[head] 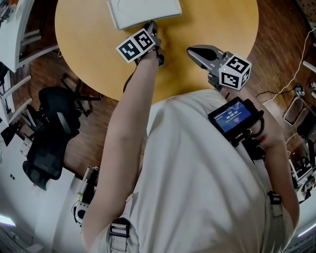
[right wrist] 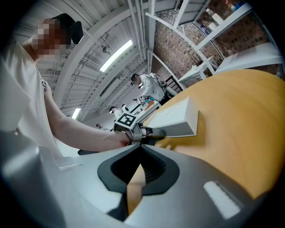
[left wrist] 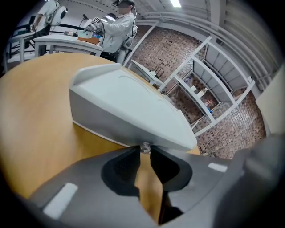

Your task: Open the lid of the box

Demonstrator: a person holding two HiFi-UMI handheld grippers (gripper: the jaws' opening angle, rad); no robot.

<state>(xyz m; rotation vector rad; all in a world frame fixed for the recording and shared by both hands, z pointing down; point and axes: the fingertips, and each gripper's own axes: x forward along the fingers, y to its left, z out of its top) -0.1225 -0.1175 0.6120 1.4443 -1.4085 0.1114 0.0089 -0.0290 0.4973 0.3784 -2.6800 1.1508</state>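
You are reaching your left gripper [head: 151,25] forward to the white, flat rectangular plastic box [head: 143,11]. The box is lying on the round yellow wooden table [head: 212,24], toward its far edge, with one long side facing you. The left gripper's jaws are meeting the middle of that near side. In the left gripper view they are clenching on a small shiny stud [left wrist: 145,147] that is sticking out just under the box's lower rim. Only a narrow slit is showing between the dark pads [left wrist: 122,171] behind it. The lid is lying down on the box, with a thin pale seam running along its base.

You are holding your right gripper [head: 191,49] over the bare table nearer your edge, to the right of the left one and apart from the box. Its jaws are pressing together at the tips with nothing between them.
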